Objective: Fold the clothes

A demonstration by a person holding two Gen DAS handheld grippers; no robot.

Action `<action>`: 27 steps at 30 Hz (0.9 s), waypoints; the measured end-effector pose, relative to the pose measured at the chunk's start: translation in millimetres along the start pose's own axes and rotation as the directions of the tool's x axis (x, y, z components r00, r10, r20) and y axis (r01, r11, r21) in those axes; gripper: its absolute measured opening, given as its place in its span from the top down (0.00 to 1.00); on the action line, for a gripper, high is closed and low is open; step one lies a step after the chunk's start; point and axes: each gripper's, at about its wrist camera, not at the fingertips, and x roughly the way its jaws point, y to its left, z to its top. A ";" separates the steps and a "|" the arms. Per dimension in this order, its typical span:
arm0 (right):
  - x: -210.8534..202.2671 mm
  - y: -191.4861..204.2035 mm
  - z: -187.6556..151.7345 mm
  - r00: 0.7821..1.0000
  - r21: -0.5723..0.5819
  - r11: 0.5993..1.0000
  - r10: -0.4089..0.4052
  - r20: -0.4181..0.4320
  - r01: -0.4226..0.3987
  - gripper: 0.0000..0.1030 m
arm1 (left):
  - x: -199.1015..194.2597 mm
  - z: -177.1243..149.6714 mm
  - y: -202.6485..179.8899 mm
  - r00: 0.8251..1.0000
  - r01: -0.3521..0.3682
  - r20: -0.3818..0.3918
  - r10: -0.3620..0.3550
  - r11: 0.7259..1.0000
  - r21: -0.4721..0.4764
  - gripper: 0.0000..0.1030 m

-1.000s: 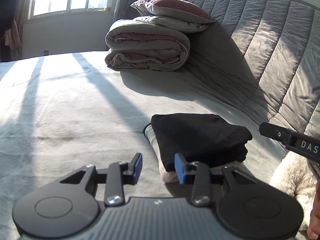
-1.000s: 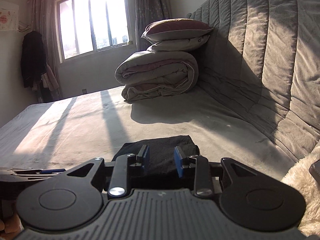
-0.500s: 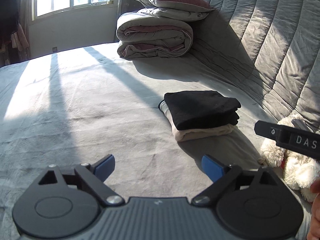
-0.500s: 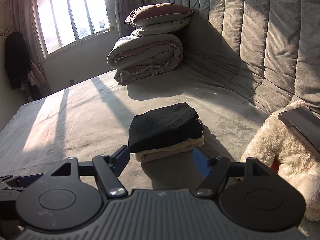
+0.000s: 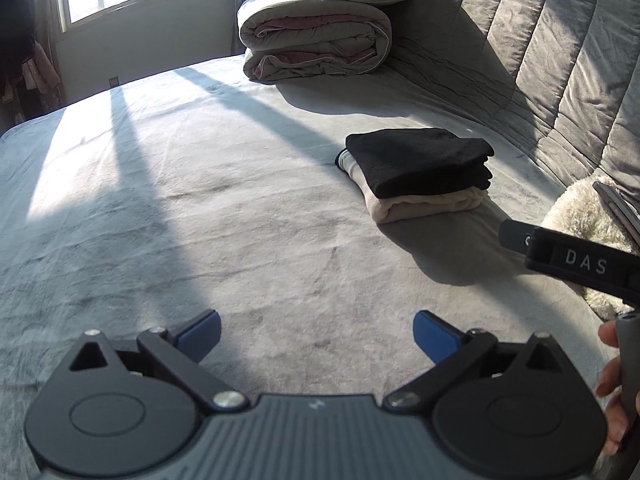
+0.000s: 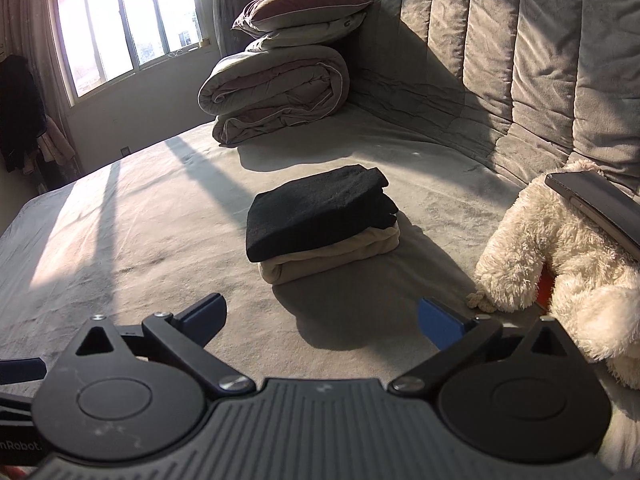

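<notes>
Clothes: our black folded garment (image 6: 316, 210) lies on the beige one (image 6: 332, 256), stacked on the bed (image 5: 200, 208) near the headboard, away from the plush toy (image 6: 560, 256).
Left gripper (image 5: 316, 334): opening, nothing between its jaws.
Right gripper (image 6: 322, 320): opening, empty, because we judge the stack finished.

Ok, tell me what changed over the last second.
Both grippers backed away from the folded black garment and let it go. The left gripper and the right gripper are opening, nothing between their jaws. The black garment stays stacked on the beige one; the rolled duvet and plush toy are unmoved.
</notes>
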 end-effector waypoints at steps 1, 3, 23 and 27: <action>2.4 0.4 -1.6 1.000 -0.009 1.000 -0.007 -0.006 0.007 0.00 | 0.6 -0.5 0.8 1.000 -0.003 -0.001 0.003 1.000 0.001 0.01; 6.3 0.2 -4.8 1.000 -0.017 1.000 -0.011 -0.023 0.011 0.00 | 1.0 -0.5 2.1 1.000 -0.005 0.000 0.005 1.000 -0.001 0.01; 18.1 -3.3 -11.1 0.997 -0.018 1.000 0.003 -0.076 -0.004 0.00 | 6.2 -2.8 -14.9 0.999 -0.027 -0.018 0.028 0.999 0.043 0.01; 19.6 -3.1 -9.1 0.997 -0.019 1.000 0.004 -0.073 -0.005 0.00 | 6.9 -2.6 -15.2 0.999 -0.026 -0.024 0.027 0.999 0.040 0.01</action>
